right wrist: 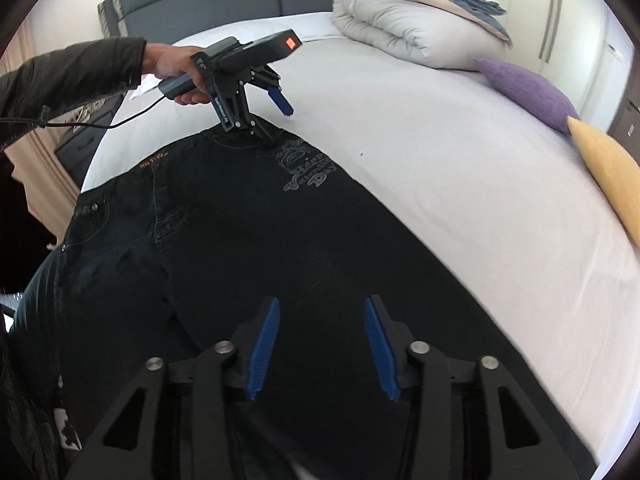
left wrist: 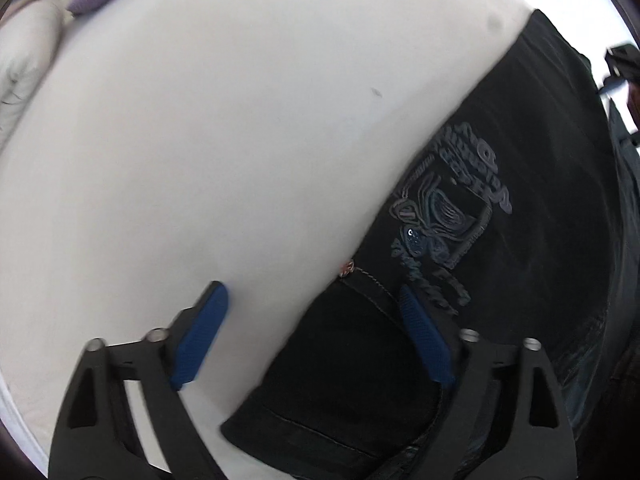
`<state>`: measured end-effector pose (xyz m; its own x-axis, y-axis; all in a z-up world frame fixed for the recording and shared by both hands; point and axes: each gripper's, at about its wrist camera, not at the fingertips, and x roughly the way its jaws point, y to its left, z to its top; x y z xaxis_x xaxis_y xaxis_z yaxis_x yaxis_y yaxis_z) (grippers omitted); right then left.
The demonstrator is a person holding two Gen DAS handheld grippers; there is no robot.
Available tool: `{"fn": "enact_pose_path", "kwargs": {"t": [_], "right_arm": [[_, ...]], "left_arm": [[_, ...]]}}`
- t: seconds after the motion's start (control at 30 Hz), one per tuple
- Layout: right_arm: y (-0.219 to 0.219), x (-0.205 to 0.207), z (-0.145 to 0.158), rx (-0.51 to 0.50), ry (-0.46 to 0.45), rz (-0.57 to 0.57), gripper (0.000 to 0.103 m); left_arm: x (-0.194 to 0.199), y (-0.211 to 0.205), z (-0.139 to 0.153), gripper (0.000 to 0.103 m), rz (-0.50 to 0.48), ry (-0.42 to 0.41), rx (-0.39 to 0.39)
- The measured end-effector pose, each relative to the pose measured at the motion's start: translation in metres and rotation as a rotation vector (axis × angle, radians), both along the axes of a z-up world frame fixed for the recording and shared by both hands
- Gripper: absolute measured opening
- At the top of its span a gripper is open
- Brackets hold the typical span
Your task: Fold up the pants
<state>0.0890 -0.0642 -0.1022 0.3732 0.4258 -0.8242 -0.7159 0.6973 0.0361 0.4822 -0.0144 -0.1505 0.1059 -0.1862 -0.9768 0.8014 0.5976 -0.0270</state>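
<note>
Black jeans [right wrist: 248,248] with grey embroidery [right wrist: 300,168] lie flat on the white bed sheet [right wrist: 460,184]. In the left wrist view the jeans [left wrist: 500,168] run along the right side. My left gripper [left wrist: 312,292] is open, its blue pads straddling the waistband corner, one pad over the sheet, one over the denim. It also shows in the right wrist view [right wrist: 276,120], held just above the far waistband corner. My right gripper [right wrist: 322,308] is open and empty, hovering over a trouser leg.
A folded duvet [right wrist: 404,20] lies at the head of the bed. A purple cushion [right wrist: 528,92] and a yellow cushion [right wrist: 608,176] lie along the right edge. A grey headboard [right wrist: 200,0] stands behind. The person's dark sleeve [right wrist: 68,76] reaches in from the left.
</note>
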Motion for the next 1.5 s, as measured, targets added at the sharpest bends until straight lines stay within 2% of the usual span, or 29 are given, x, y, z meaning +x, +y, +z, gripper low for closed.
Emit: {"fn": "enact_pose_path", "kwargs": {"t": [0.07, 0.13, 0.17, 0.2, 0.23, 0.27, 0.33, 0.47, 0.6, 0.7, 0.77, 0.8, 0.83, 0.97, 1.0, 1.07, 1.1, 1.13, 1.3, 1.5], "right_arm": [[0.004, 0.014, 0.0, -0.004, -0.001, 0.004, 0.045], [0.009, 0.025, 0.001, 0.0, 0.002, 0.006, 0.038], [0.013, 0.031, 0.001, -0.004, 0.0, 0.008, 0.036], [0.019, 0.038, 0.0, -0.012, -0.002, 0.017, 0.033], [0.024, 0.042, -0.001, -0.018, -0.002, 0.027, 0.028], [0.03, 0.047, -0.003, -0.032, -0.002, 0.042, 0.024], [0.043, 0.056, -0.007, -0.07, -0.003, 0.075, 0.015], [0.059, 0.078, -0.014, -0.093, 0.012, 0.1, 0.015], [0.072, 0.098, -0.024, -0.152, 0.014, 0.118, 0.015], [0.074, 0.112, -0.027, -0.176, 0.004, 0.107, 0.016], [0.075, 0.12, -0.03, -0.184, 0.022, 0.104, 0.026], [0.077, 0.123, -0.031, -0.19, 0.023, 0.101, 0.041], [0.078, 0.125, -0.031, -0.194, 0.022, 0.098, 0.049], [0.085, 0.133, -0.032, -0.159, 0.087, 0.132, 0.049], [0.087, 0.135, -0.034, -0.158, 0.109, 0.148, 0.049], [0.088, 0.141, -0.04, -0.145, 0.162, 0.159, 0.031], [0.088, 0.146, -0.044, -0.124, 0.215, 0.153, 0.017], [0.087, 0.147, -0.044, -0.112, 0.225, 0.152, 0.012], [0.086, 0.137, -0.029, -0.099, 0.183, 0.161, 0.006], [0.115, 0.095, -0.006, -0.179, 0.022, 0.204, 0.004]], "left_arm": [[-0.007, -0.006, -0.004, 0.067, -0.03, -0.016, 0.007], [-0.006, -0.011, -0.004, 0.058, -0.031, -0.013, 0.005], [-0.005, -0.013, -0.003, 0.045, -0.035, -0.01, 0.0], [-0.006, -0.016, -0.001, 0.024, -0.045, -0.021, -0.001], [-0.008, -0.017, 0.002, 0.013, -0.053, -0.028, -0.002], [-0.01, -0.02, 0.003, 0.011, -0.066, -0.031, 0.001], [-0.017, -0.024, 0.006, 0.009, -0.084, -0.068, 0.017], [-0.045, -0.022, 0.012, 0.008, -0.104, -0.14, -0.003], [-0.074, -0.008, 0.027, 0.008, -0.103, -0.202, -0.066], [-0.078, 0.002, 0.039, 0.008, -0.106, -0.232, -0.094], [-0.082, 0.005, 0.045, 0.008, -0.108, -0.25, -0.106], [-0.088, 0.004, 0.046, 0.008, -0.11, -0.264, -0.11], [-0.092, 0.003, 0.049, 0.007, -0.112, -0.277, -0.114], [-0.09, 0.029, 0.059, 0.007, -0.11, -0.307, -0.135], [-0.098, 0.03, 0.054, 0.007, -0.107, -0.311, -0.144], [-0.104, 0.036, 0.058, 0.007, -0.104, -0.313, -0.147], [-0.107, 0.038, 0.062, 0.007, -0.102, -0.313, -0.15], [-0.107, 0.039, 0.065, 0.007, -0.101, -0.314, -0.15], [-0.112, 0.038, 0.076, 0.007, -0.073, -0.326, -0.156], [-0.122, 0.04, 0.081, 0.007, -0.052, -0.326, -0.167]]}}
